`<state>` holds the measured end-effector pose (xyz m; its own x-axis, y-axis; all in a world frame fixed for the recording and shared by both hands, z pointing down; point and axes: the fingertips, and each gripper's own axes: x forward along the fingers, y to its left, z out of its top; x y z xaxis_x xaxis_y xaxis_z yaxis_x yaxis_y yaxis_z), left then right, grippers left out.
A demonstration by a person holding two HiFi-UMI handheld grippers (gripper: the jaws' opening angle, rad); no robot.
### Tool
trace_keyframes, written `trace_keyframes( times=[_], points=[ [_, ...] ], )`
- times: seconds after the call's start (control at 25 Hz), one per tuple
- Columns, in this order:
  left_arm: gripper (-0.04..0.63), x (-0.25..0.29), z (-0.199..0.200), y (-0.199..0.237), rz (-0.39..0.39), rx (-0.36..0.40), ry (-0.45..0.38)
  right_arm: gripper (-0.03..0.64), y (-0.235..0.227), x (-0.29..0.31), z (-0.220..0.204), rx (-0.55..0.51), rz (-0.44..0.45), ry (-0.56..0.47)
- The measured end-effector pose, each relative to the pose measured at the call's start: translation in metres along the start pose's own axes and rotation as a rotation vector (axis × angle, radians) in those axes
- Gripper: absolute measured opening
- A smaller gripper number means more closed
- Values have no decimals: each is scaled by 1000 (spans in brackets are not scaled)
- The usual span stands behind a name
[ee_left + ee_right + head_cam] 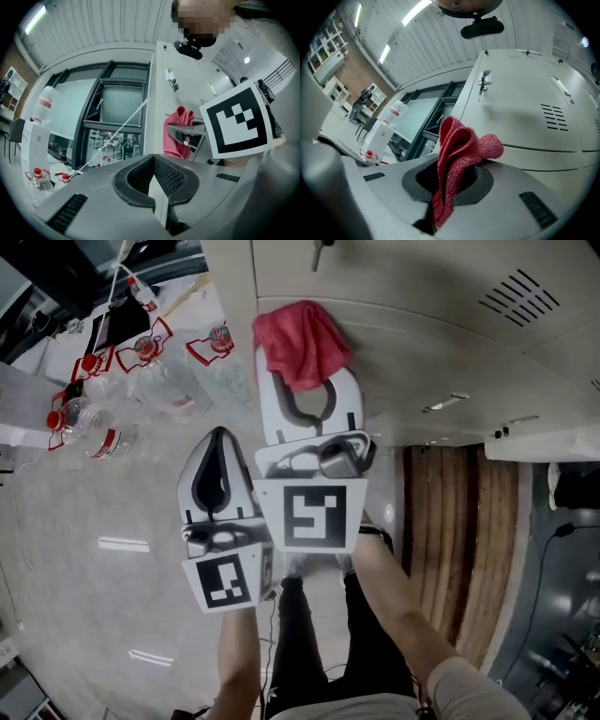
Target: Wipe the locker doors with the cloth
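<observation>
A red cloth (298, 341) is pinched in my right gripper (307, 381), which is shut on it; the cloth bunches up above the jaws (459, 154). It is held up before a pale grey locker door (520, 108) with a metal handle (484, 79) and vent slots (555, 116). Whether the cloth touches the door I cannot tell. My left gripper (218, 435) hangs lower and to the left, shut with nothing in it (153, 158). From the left gripper view the cloth (177, 133) and the right gripper's marker cube (236, 119) show to the right.
Several clear water bottles with red caps (89, 432) lie at the left. More locker doors (469, 343) run to the right, with wooden boards (459, 540) below them. The person's legs (319, 634) stand under the grippers. A dark-framed window (122, 105) is beside the lockers.
</observation>
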<state>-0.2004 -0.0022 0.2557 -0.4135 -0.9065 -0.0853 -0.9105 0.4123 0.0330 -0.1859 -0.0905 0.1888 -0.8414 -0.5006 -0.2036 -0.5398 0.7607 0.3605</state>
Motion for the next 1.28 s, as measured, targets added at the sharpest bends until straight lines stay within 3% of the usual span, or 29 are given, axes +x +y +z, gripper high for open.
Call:
trace_keyframes(
  times=[0.48,0.68,0.88,1.0,1.28],
  points=[
    [15,18,4,-44,-64,7,-60,31,-59,-32,-25,-24,-72,27],
    [15,22,-16,-64,-62,8,19,31,-97,-49,-29,-32,-128,14],
    [15,29,-21,-90,-91,14,25,31,-133,-68,-39,-59,-175,22],
    [15,36,-15,-108,-127,16,-27,31,-155,-80,-47,-78,-205,32],
    [15,40,-29,-128,-129,37,10,31,-202,-107,-65,-105,-285,66]
  ],
)
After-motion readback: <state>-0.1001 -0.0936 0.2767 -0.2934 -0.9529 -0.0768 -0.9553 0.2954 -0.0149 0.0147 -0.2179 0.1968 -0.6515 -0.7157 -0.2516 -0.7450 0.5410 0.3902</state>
